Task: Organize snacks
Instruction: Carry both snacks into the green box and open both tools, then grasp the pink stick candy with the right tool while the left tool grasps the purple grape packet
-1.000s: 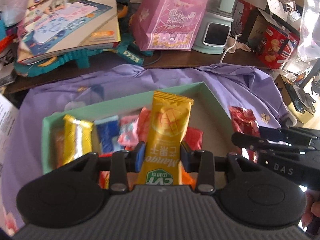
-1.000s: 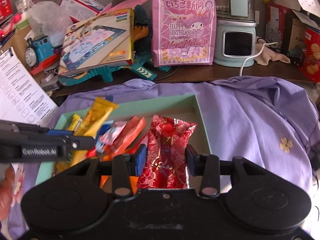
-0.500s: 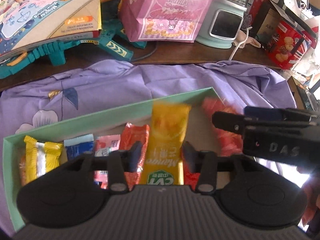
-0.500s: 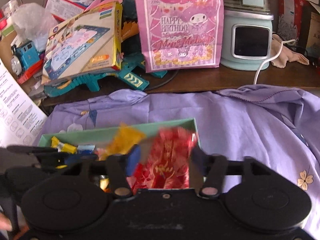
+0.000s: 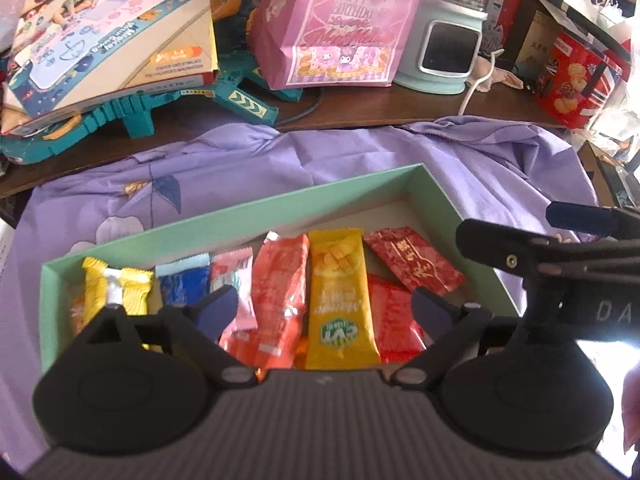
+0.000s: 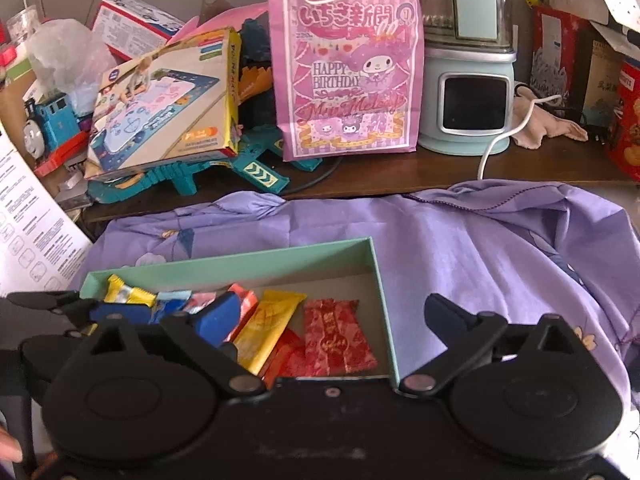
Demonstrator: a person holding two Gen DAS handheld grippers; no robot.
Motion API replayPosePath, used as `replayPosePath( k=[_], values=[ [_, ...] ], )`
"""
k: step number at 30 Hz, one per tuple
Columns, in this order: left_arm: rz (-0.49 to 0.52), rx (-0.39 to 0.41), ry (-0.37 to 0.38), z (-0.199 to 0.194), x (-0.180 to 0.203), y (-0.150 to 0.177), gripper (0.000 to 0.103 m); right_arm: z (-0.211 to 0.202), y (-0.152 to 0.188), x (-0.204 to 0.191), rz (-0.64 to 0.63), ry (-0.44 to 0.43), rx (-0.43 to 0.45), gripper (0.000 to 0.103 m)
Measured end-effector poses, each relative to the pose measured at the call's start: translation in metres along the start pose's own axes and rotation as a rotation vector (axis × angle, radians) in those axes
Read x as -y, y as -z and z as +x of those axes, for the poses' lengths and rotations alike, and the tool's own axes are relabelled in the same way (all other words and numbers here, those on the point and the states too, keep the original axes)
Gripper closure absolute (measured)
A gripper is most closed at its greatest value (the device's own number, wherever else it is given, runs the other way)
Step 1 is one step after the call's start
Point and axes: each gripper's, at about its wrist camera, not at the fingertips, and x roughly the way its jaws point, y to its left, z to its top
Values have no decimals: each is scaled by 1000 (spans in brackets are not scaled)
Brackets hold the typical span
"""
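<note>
Both the left gripper (image 5: 324, 304) and the right gripper (image 6: 328, 316) have just been opening, and their fingers now stand spread wide over the mint-green box (image 5: 280, 208) with nothing pinched. In the box the yellow mango packet (image 5: 340, 292) lies flat in a row of snacks, an orange-red packet (image 5: 280, 280) at its left and the red foil packet (image 6: 336, 336) at its right. The box sits on a purple cloth (image 6: 480, 248) spread on the desk (image 6: 400, 176), with a pink gift bag (image 6: 348, 72) beyond.

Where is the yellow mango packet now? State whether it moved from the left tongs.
Yes. The yellow mango packet left the opening left tongs and lies flat inside the green box.
</note>
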Motion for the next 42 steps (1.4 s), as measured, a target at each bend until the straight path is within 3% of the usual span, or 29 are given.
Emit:
replayPosePath(
  k=[8, 18, 28, 32, 34, 42],
  values=[
    [19, 35, -6, -47, 9, 28, 2, -51, 20, -11, -4, -12, 25, 0],
    [21, 40, 15, -96, 14, 95, 0, -110, 70, -6, 37, -20, 19, 0],
    [74, -1, 40, -98, 20, 159, 0, -125, 148, 8, 170, -23, -80, 0],
    [88, -18, 25, -84, 18, 176, 0, -115, 178, 4, 189, -9, -144, 17],
    [100, -32, 15, -76, 16, 183, 0, -110, 190, 4, 226, -19, -175, 21],
    [89, -72, 12, -57, 3, 193, 0, -90, 207, -3, 278, -13, -247, 45]
  ],
)
